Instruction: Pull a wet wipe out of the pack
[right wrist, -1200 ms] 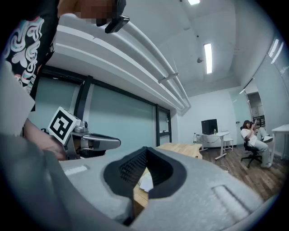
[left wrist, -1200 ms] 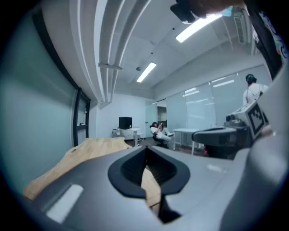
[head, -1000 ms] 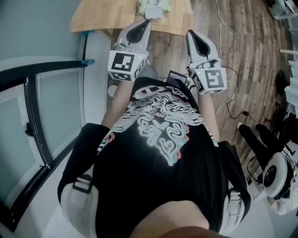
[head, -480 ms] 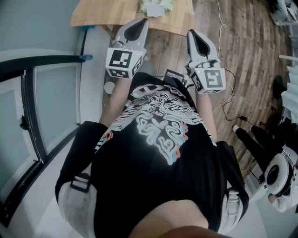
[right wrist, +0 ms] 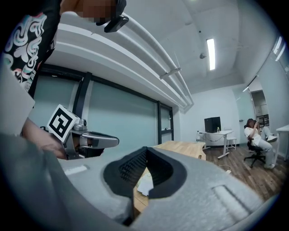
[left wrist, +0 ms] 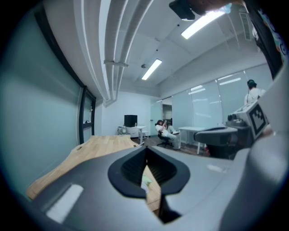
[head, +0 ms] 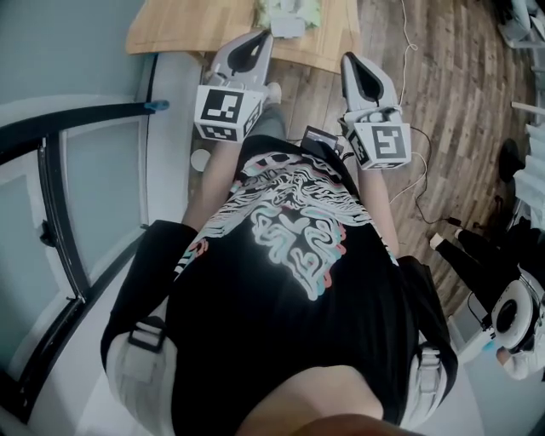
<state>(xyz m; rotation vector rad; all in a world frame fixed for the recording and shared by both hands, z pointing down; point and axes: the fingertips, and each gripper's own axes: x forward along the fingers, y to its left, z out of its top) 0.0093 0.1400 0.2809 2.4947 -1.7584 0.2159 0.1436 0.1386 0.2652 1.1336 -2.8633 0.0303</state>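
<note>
Left gripper and right gripper closed (both empty).

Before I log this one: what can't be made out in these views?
- Wet wipe pack: in the head view it is small and cut off by the top edge, so whether a wipe sticks out cannot be told.
- In both gripper views, only a sliver of it shows behind the closed jaws of the left gripper and right gripper.
- Table: its far side lies beyond the head view's top edge.

Head view looks down, gripper views forward; all share the table
</note>
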